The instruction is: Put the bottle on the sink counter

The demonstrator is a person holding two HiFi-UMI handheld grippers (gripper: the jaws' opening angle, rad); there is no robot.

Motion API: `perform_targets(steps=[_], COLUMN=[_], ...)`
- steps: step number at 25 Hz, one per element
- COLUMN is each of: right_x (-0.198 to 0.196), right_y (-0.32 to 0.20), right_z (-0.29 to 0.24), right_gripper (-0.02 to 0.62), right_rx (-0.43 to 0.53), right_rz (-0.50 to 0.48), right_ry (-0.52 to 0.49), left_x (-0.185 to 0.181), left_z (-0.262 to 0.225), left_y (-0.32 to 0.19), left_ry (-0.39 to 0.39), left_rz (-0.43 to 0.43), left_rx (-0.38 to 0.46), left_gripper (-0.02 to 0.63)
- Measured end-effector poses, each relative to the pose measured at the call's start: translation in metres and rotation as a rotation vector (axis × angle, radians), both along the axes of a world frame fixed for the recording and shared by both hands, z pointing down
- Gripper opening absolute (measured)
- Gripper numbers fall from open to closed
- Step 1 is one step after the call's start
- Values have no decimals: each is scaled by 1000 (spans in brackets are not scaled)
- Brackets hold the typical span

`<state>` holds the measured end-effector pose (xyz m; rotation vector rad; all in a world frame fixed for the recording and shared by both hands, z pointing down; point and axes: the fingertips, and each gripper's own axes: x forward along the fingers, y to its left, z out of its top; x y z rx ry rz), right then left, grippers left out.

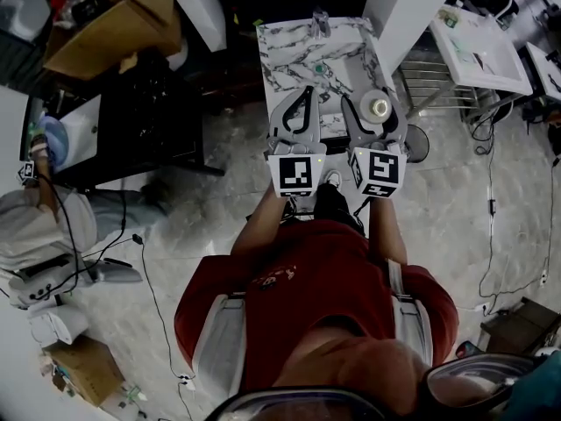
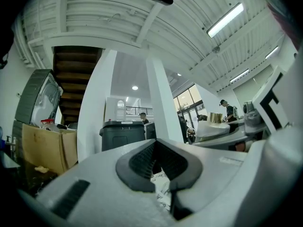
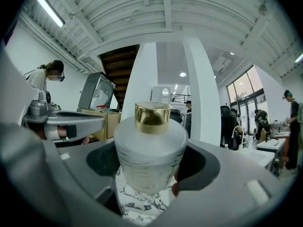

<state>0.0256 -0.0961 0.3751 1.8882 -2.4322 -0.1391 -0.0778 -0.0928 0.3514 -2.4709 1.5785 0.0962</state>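
A frosted white bottle (image 3: 150, 155) with a gold cap (image 3: 152, 117) stands upright between the jaws of my right gripper (image 3: 151, 174), which is shut on its body. In the head view the bottle (image 1: 379, 106) hangs over the right front part of the marble sink counter (image 1: 285, 51). My left gripper (image 1: 304, 93) is beside it on the left, above the counter's front edge. Its jaws meet at the tips and hold nothing. Looking along the left gripper (image 2: 157, 144), only a sliver of marble shows under the pads.
The counter has a basin with a drain (image 1: 320, 67) and a faucet (image 1: 320, 23) at the back. White pillars (image 1: 405, 7) flank it. A second white sink (image 1: 480, 51) stands to the right, cardboard boxes (image 1: 114, 29) to the left, and cables (image 1: 149, 279) lie on the floor.
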Motion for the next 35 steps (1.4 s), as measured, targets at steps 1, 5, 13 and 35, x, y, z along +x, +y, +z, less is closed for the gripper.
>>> perform_targets(steps=[1, 5, 13, 35], right_x=[3, 16, 41, 115], right_y=[-5, -30, -83, -213], right_z=[-1, -5, -5, -1], right_gripper=[342, 342, 342, 342], right_rx=[2, 10, 5, -17], right_rz=[1, 4, -5, -68], right_ry=[-1, -8, -10, -48], left_x=[3, 15, 42, 117], left_z=[0, -8, -7, -10], left_y=[-6, -29, -82, -204], left_ry=[-1, -6, -26, -46], left_rz=[1, 4, 3, -62], left_rx=[-1, 27, -10, -21], left_gripper=[3, 3, 3, 3])
